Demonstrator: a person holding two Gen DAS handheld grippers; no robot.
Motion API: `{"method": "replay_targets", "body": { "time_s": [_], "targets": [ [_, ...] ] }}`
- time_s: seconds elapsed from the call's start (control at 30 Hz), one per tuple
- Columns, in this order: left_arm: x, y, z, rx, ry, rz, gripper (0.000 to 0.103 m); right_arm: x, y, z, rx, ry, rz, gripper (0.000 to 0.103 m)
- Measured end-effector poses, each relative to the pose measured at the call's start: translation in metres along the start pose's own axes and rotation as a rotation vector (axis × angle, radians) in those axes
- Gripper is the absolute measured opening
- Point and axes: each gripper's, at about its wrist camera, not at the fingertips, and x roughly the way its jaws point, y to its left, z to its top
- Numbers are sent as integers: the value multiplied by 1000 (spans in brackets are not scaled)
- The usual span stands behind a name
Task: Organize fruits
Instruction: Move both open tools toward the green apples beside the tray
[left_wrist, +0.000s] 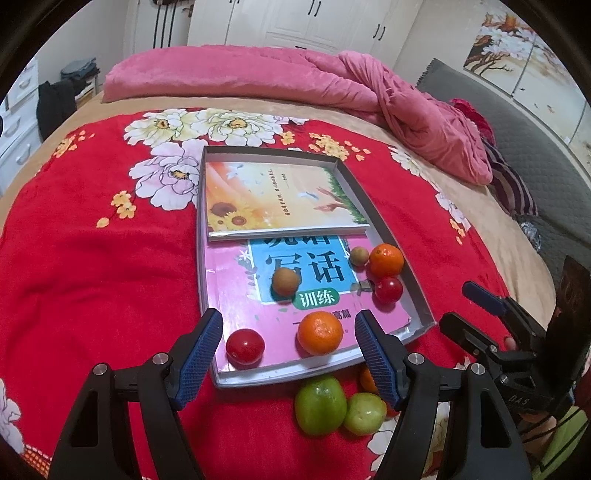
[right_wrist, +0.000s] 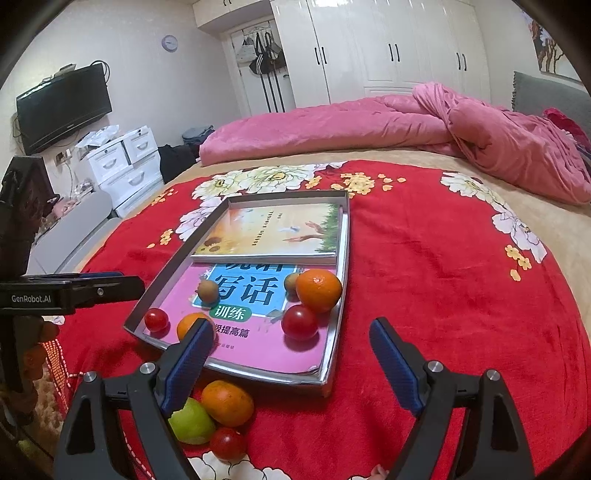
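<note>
Tray (left_wrist: 419, 295): lies on the blanket (left_wrist: 92, 266), on the bed.
Books: two in the tray; the far book (left_wrist: 277, 195) overlaps the near book (left_wrist: 258, 325).
Fruit in tray: six pieces rest on the near book, three at its right edge, one mid-book (left_wrist: 285, 281), two at its near edge.
Fruit outside: a cluster (left_wrist: 334, 404) sits on the blanket, just before the tray's near rim.
Quilt (left_wrist: 332, 85): bunched behind the tray.

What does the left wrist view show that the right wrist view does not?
Only the left wrist view shows the second, smaller green fruit beside the larger green fruit and the floral wall painting. Only the right wrist view shows the loose red tomato, the black wall television and the round wall clock. Both show the shallow grey cardboard tray holding books and fruit.
</note>
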Motion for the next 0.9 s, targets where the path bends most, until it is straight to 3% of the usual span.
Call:
{"method": "replay_targets", "body": {
  "time_s": [0.9],
  "targets": [
    [0, -8, -18, 44, 60, 12, 75, -16, 43, -18, -169, 31, 70, 87]
  ]
}}
